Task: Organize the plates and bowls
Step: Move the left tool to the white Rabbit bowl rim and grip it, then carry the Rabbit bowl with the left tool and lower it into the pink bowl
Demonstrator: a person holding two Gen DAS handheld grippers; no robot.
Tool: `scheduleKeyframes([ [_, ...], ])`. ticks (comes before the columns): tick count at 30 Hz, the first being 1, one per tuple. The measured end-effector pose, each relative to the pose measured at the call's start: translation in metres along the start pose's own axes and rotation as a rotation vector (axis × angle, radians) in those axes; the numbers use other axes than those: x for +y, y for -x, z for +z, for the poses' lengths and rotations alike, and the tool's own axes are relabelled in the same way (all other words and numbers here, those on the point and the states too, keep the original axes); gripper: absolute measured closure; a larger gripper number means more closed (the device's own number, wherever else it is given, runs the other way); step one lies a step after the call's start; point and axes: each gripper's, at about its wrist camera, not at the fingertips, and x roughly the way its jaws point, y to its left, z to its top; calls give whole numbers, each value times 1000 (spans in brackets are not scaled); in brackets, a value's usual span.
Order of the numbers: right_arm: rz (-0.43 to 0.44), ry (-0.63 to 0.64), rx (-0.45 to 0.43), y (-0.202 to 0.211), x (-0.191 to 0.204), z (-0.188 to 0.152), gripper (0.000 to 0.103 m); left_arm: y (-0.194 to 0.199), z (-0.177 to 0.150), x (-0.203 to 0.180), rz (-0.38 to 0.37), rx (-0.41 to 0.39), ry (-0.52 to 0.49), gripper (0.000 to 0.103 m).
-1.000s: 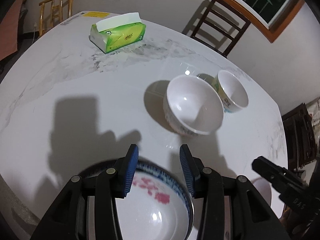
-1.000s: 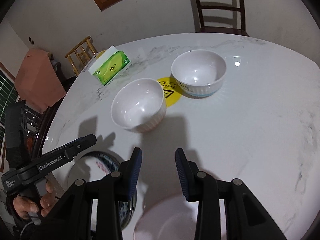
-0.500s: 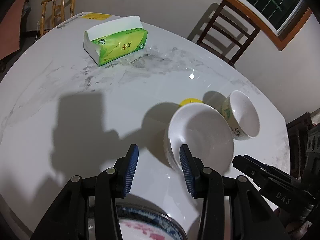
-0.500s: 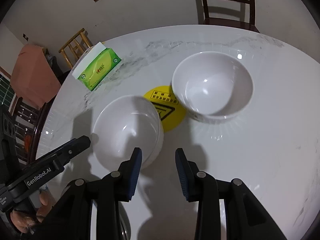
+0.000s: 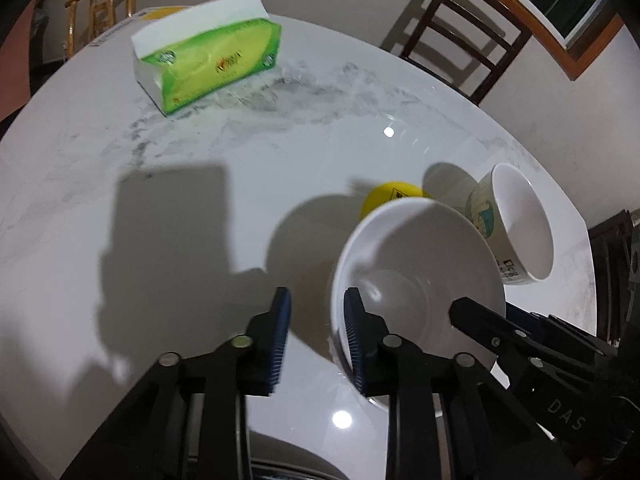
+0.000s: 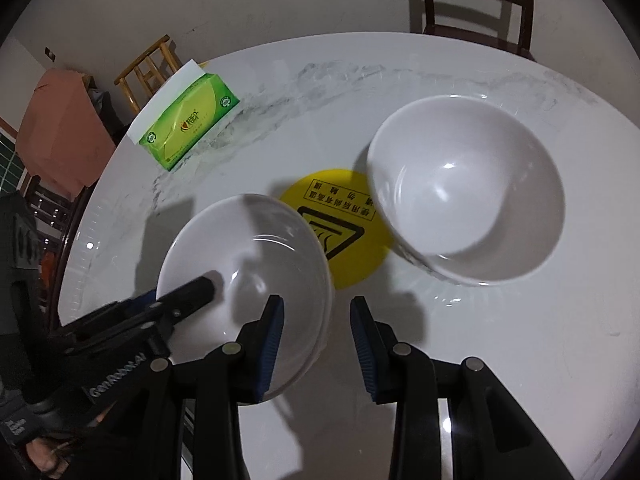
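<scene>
Two white bowls stand on the marble table [image 5: 120, 208]. The near bowl [image 5: 420, 280] [image 6: 248, 264] has both grippers at it. My left gripper [image 5: 316, 336] straddles its left rim, one finger inside and one outside. Its jaws are closing, with a gap still showing beside the rim. My right gripper [image 6: 318, 340] straddles the opposite rim the same way, open, pads apart from the wall. Each gripper's tip shows inside the bowl in the other's view. The far bowl [image 5: 520, 228] [image 6: 468, 192] stands free, with a printed outer wall.
A round yellow warning sticker [image 6: 340, 232] [image 5: 394, 196] lies between the bowls. A green tissue pack [image 5: 208, 64] [image 6: 188, 128] sits farther back. A plate's edge [image 5: 288, 456] shows under the left gripper. Wooden chairs [image 5: 460, 24] [image 6: 476, 0] ring the table.
Both grippers have moved forward and down onto the near bowl's rims. The patterned plate has slid almost out of the left view. The left jaws have narrowed.
</scene>
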Motion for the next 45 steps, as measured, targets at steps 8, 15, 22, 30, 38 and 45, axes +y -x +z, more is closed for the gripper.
scheduleKeyframes([
  [8, -4, 11, 17, 0, -3, -4, 85, -5, -3, -10, -10, 15, -16, 91],
  [15, -4, 3, 28, 13, -6, -11, 85, -1, -9, -17, -17, 33, -16, 92],
  [22, -12, -6, -13, 38, -10, -17, 85, 16, -16, -32, -41, 22, -42, 92],
  [30, -11, -34, -39, 62, -18, -30, 85, 35, -26, -53, -59, 8, -84, 92],
  [38, -19, -44, -75, 95, -21, -51, 85, 56, -43, -74, -70, -4, -130, 92],
  [45, -37, -51, -108, 130, -23, -77, 85, 82, -65, -94, -90, -14, -165, 92],
])
